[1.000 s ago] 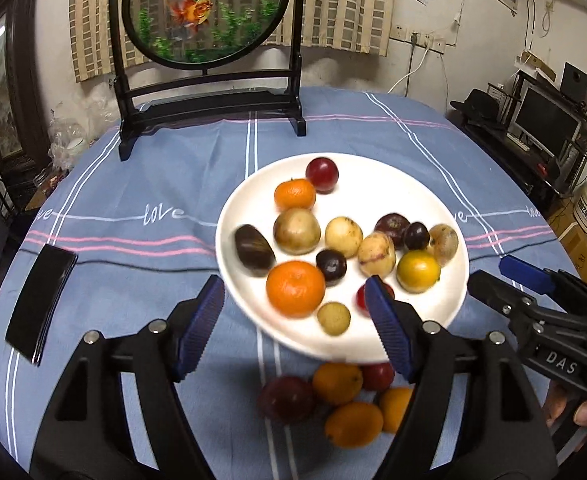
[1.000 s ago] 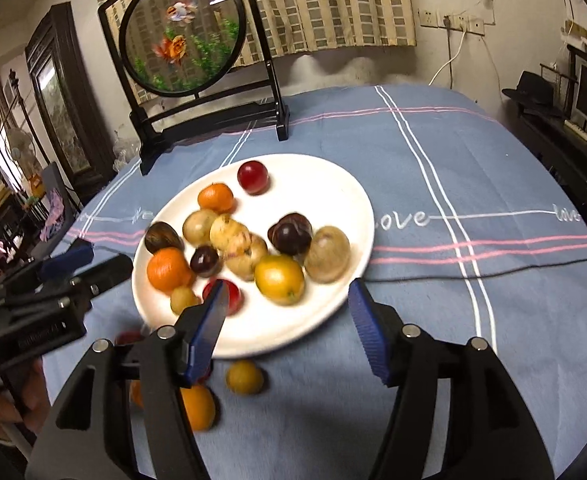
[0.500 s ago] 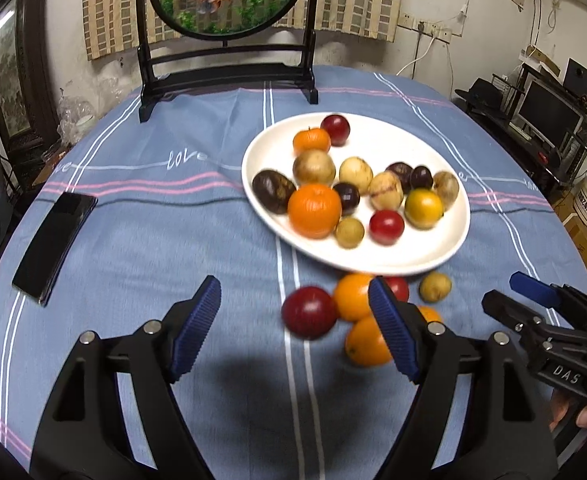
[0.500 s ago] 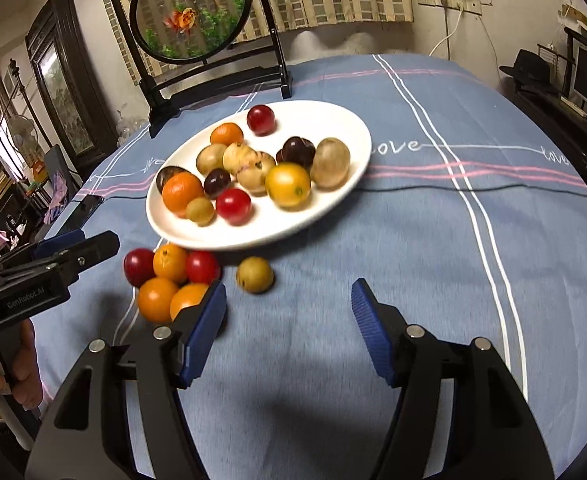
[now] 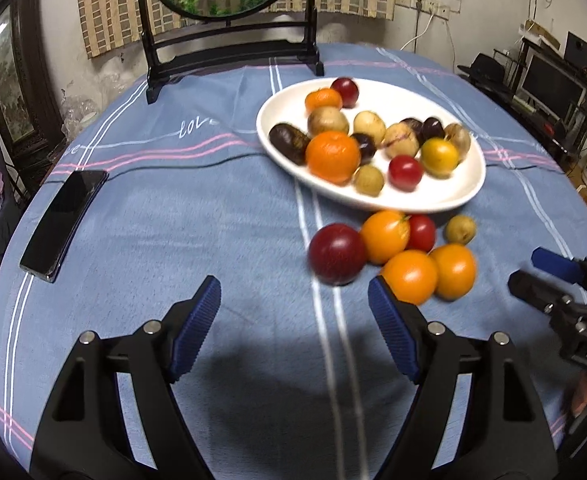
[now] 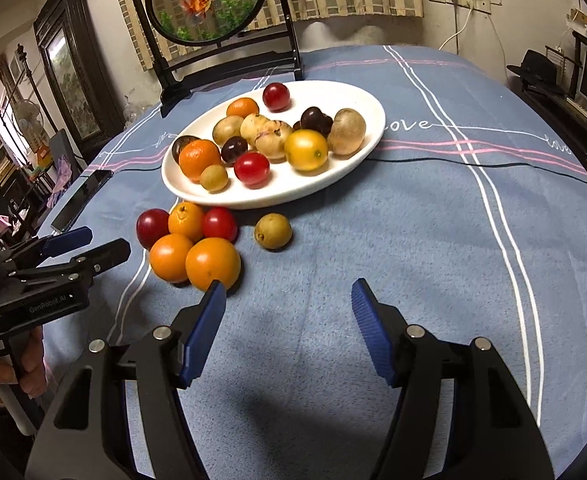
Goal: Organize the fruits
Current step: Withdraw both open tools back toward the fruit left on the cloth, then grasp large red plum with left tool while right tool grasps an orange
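Fruits lie in two groups on the blue-clothed worktop point(image 6: 413, 240): a heap on the white oval plate point(image 6: 345, 168) and a loose cluster on the cloth just near of the plate's near rim.

Going left to right in the right wrist view, a black phone point(image 6: 81, 200) lies flat near the worktop's left edge. The left gripper point(image 5: 293, 320) comes next, held low over the cloth, its blue-padded fingers point(image 5: 197, 328) spread wide with nothing between them. Just beyond its right finger sits the loose cluster: a dark red plum point(image 6: 152, 227), a small orange point(image 6: 185, 221) and a red fruit point(image 6: 219, 224) in the far row, with two larger oranges point(image 6: 171, 258) point(image 6: 212, 263) touching each other in the near row. A tan round fruit point(image 6: 273, 231) rests apart, a little right of them. On the plate are oranges, red and dark purple fruits, tan ones and a yellow one point(image 6: 306, 149), most of them touching. The right gripper point(image 6: 289, 320) hovers near of the cluster and right of it, its fingers point(image 6: 369, 328) also wide apart and holding nothing. At the far side stands a black-framed round screen point(image 6: 207, 0) painted with goldfish.
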Available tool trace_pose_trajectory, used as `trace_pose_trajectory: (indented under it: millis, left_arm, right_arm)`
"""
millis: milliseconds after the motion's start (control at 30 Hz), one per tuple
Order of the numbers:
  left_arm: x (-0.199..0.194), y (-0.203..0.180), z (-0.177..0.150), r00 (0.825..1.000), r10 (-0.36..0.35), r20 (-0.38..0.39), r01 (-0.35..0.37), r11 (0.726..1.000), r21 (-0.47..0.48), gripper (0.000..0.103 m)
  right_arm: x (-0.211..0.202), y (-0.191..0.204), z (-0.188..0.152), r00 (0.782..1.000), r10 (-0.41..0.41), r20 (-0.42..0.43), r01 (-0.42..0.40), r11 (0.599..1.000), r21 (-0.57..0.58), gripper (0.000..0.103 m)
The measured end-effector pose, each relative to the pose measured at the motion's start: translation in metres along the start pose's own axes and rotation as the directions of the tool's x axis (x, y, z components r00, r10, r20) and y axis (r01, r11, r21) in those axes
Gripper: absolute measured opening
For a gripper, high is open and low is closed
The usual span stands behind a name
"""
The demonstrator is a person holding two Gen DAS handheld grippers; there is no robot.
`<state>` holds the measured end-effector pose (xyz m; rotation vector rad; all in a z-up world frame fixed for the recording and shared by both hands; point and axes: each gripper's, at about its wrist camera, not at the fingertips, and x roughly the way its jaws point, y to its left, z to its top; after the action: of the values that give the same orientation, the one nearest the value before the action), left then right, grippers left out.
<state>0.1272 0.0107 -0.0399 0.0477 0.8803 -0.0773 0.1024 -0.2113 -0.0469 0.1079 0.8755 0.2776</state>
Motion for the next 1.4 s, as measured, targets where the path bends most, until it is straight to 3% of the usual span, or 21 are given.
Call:
trace_pose_trajectory:
  millis: [167, 300, 500, 767, 833, 1400]
  left_arm:
    - [0.017, 0.002, -0.004, 0.999, 0.009, -0.040, -0.008, 1.000, 0.019, 0.077]
    - [0.035, -0.004, -0.002, 0.996, -0.014, -0.084, 0.017, 0.999, 0.038, 0.070]
    - [0.044, -0.013, 0.010, 0.997, -0.025, -0.069, 0.031, 0.996, 0.085, 0.069]
    - [0.048, -0.017, 0.014, 0.993, -0.089, -0.075, 0.095, 0.992, 0.083, 0.049]
    - [0.046, -0.016, 0.014, 0.992, -0.107, -0.070, 0.112, 0.991, 0.072, 0.039]
    - [0.029, 0.003, -0.008, 0.986, -0.153, -0.068, 0.151, 0.988, -0.029, 0.039]
  right_arm:
    - [0.006, 0.002, -0.001, 1.000, 0.010, -0.014, -0.010, 1.000, 0.002, 0.066]
    - [0.008, 0.003, 0.000, 1.000, 0.018, -0.015, -0.018, 1.000, -0.004, 0.066]
    - [0.012, 0.003, 0.000, 0.999, 0.019, -0.029, -0.019, 1.000, -0.004, 0.066]
    - [0.017, 0.007, 0.002, 0.999, 0.016, -0.042, -0.016, 1.000, -0.011, 0.066]
    - [0.018, 0.008, 0.002, 0.999, 0.014, -0.042, -0.014, 1.000, -0.015, 0.066]
    - [0.030, 0.036, -0.004, 0.995, -0.046, -0.094, 0.033, 0.990, -0.137, 0.066]
